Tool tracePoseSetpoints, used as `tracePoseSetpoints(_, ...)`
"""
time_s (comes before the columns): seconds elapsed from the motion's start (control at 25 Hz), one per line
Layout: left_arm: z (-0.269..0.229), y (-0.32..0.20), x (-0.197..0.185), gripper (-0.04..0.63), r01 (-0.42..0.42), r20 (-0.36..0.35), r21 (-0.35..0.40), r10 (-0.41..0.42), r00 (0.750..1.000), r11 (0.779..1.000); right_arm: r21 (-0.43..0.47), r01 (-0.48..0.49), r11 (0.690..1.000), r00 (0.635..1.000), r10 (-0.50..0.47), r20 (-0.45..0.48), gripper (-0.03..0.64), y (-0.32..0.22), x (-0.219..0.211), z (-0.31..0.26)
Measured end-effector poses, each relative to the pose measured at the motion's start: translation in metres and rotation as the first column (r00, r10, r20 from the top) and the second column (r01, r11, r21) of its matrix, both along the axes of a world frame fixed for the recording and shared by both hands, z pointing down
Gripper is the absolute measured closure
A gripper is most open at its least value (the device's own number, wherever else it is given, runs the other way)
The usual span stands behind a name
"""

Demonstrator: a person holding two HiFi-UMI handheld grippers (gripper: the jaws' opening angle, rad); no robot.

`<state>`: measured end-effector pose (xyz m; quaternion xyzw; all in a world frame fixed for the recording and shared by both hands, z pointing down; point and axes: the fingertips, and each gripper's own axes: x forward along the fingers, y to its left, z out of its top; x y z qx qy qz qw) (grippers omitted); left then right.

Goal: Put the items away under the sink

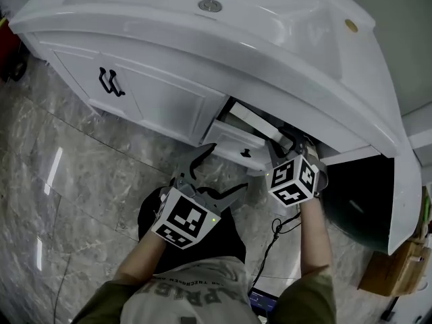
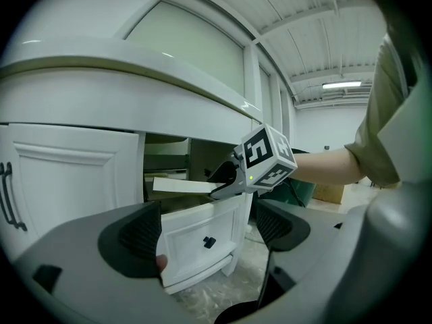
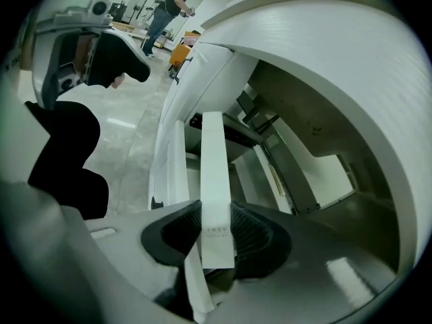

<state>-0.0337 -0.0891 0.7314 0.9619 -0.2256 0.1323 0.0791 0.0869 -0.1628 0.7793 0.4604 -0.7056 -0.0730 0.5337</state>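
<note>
**Marble floor (image 1: 67,167), white vanity (image 1: 162,96)**

I am gripping a long white box (image 3: 214,167) in the right claw (image 3: 216,229); its far end is reaching over the open drawer (image 1: 233,144) under the sink (image 1: 256,19). I am holding the left claw (image 2: 208,228) spread wide and empty, facing the drawer.

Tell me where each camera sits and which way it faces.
Head view: on the person's head, looking steeply down at the sink cabinet and its open drawer; left gripper, right gripper and forearms show.
Left gripper view: on the left gripper, facing the drawer front between its open jaws; the right forearm shows.
Right gripper view: on the right gripper, looking into the cabinet along the white box it clamps.
Shared: head and left gripper views both show the right gripper holding the white box.
</note>
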Motion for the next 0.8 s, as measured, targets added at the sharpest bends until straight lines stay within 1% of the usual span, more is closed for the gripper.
tracePoseSetpoints(0.2, -0.005, -0.004, 0.01, 0.175, -0.022, 0.024, 0.057, 0.021, 1.0, 0.998, 0.013, -0.006, 1.0, 1.0, 0.006, 0.003, 0.485, -0.01, 0.001, 0.005)
tracePoseSetpoints(0.36, -0.01, -0.012, 0.016, 0.175, -0.033, 0.053, 0.082, 0.029, 0.998, 0.996, -0.01, -0.018, 1.0, 1.0, 0.018, 0.016, 0.485, -0.017, 0.005, 0.008)
tracePoseSetpoints(0.56, -0.014, -0.018, 0.023, 0.175, -0.048, 0.095, 0.108, 0.038, 0.995, 0.993, -0.039, -0.024, 0.999, 1.0, 0.024, 0.01, 0.485, -0.024, 0.012, 0.012)
tracePoseSetpoints(0.8, -0.006, -0.023, 0.026, 0.175, -0.05, 0.149, 0.114, 0.033, 0.988, 0.992, -0.055, -0.034, 0.998, 0.998, 0.031, -0.048, 0.485, -0.032, 0.02, 0.021)
